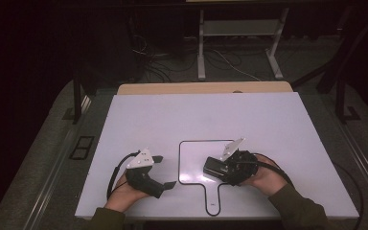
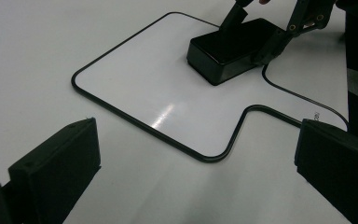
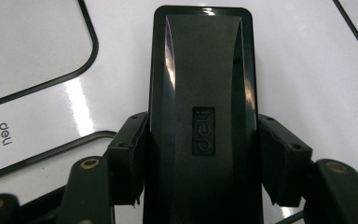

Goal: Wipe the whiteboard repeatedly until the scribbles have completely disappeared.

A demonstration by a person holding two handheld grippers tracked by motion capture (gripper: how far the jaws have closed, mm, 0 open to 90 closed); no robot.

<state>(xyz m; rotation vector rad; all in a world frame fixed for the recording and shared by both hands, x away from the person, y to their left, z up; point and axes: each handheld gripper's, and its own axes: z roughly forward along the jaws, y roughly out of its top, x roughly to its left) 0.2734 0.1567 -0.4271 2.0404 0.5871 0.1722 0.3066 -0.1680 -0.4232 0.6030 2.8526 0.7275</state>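
A small white whiteboard point(image 1: 195, 154) with a thin black rim and a short handle lies flat near the table's front edge. On its right part rests a black block eraser point(image 1: 214, 166), flat on the board. My right gripper point(image 1: 222, 168) is shut on the eraser, its jaws pressing the two long sides point(image 3: 200, 158). The eraser point(image 3: 199, 65) bears a small embossed logo on top. My left gripper point(image 1: 164, 171) sits left of the board, open, with only bare table between its jaws point(image 2: 198, 158). From there I see the eraser point(image 2: 228, 51) and the right gripper point(image 2: 260, 29) on the board point(image 2: 158, 93).
The white tabletop point(image 1: 196, 115) stretches far behind the board, with a wooden strip point(image 1: 203, 88) along its back edge. Beyond it the floor is dark, with cables and a metal table frame point(image 1: 201, 52). A person's hands in green sleeves point(image 1: 299, 206) hold both grippers.
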